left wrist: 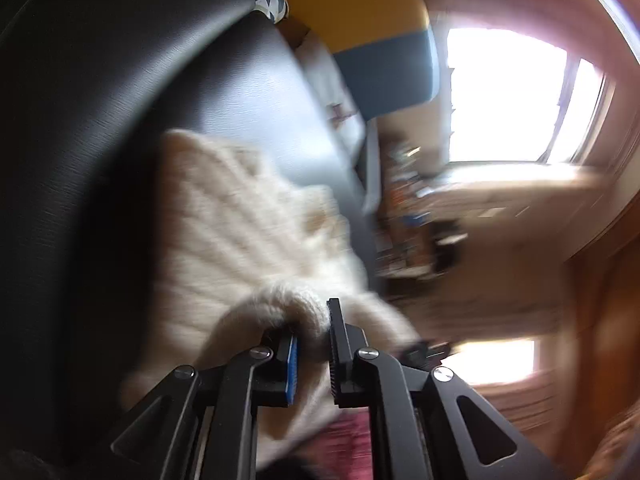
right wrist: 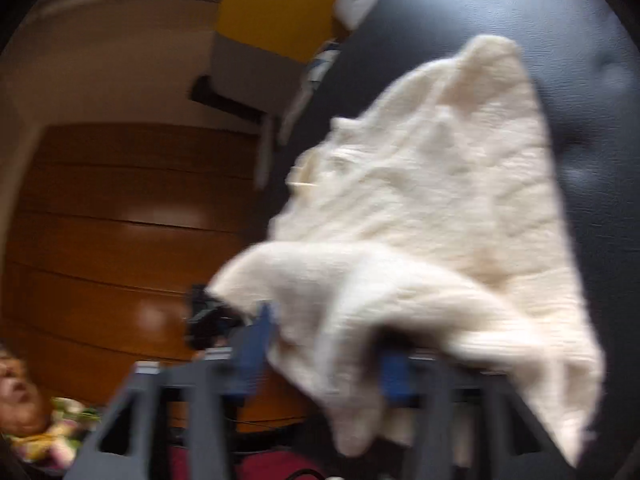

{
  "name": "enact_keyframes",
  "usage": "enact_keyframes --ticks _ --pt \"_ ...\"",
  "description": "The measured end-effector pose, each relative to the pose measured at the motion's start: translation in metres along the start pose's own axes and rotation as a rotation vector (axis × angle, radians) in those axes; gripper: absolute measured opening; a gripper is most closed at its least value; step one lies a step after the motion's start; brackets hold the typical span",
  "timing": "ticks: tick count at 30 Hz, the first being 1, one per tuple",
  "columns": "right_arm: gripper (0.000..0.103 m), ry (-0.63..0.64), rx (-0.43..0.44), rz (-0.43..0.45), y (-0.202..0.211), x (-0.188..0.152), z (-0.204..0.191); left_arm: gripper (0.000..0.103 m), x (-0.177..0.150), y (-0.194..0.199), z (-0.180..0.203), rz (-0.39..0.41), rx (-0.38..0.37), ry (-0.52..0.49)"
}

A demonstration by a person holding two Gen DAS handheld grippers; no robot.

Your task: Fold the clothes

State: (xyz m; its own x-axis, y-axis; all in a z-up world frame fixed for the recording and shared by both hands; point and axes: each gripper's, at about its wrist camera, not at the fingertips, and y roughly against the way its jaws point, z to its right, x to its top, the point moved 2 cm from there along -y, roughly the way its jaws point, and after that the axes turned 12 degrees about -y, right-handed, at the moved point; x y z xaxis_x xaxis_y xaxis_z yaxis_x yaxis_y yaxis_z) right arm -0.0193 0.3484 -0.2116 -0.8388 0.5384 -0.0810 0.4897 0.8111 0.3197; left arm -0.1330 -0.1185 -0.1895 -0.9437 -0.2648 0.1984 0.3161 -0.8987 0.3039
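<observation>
A cream knitted garment (left wrist: 232, 220) lies on a black padded surface (left wrist: 100, 120). My left gripper (left wrist: 312, 344) is shut on a rolled edge of the garment, which bulges between its fingers. In the right wrist view the same garment (right wrist: 440, 200) spreads over the black surface (right wrist: 592, 92), and a bunched fold drapes over my right gripper (right wrist: 324, 344). The fingers with blue pads (right wrist: 260, 332) stand apart with cloth between them; motion blur hides whether they pinch it.
A yellow and blue cushion (left wrist: 360, 12) stands behind the black surface. A bright window (left wrist: 512, 96) and a cluttered shelf (left wrist: 412, 216) are to the right. A wooden floor (right wrist: 120, 220) and a person's face (right wrist: 20, 404) show in the right wrist view.
</observation>
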Motion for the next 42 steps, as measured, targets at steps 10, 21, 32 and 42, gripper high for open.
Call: enact_keyframes --ticks 10,21,32,42 --pt "0.103 -0.269 0.298 0.309 0.020 0.035 0.016 0.013 0.025 -0.007 -0.030 0.170 0.138 0.172" --pt "0.103 0.257 -0.300 0.394 0.026 0.001 -0.062 0.016 -0.013 0.017 0.016 0.113 0.389 -0.195" --pt "0.102 0.466 -0.704 0.184 -0.009 -0.063 -0.005 0.003 -0.071 -0.010 0.011 -0.132 0.499 -0.358" --pt "0.100 0.694 -0.605 0.281 -0.026 -0.080 -0.097 0.017 -0.066 -0.025 0.099 -0.088 0.547 -0.740"
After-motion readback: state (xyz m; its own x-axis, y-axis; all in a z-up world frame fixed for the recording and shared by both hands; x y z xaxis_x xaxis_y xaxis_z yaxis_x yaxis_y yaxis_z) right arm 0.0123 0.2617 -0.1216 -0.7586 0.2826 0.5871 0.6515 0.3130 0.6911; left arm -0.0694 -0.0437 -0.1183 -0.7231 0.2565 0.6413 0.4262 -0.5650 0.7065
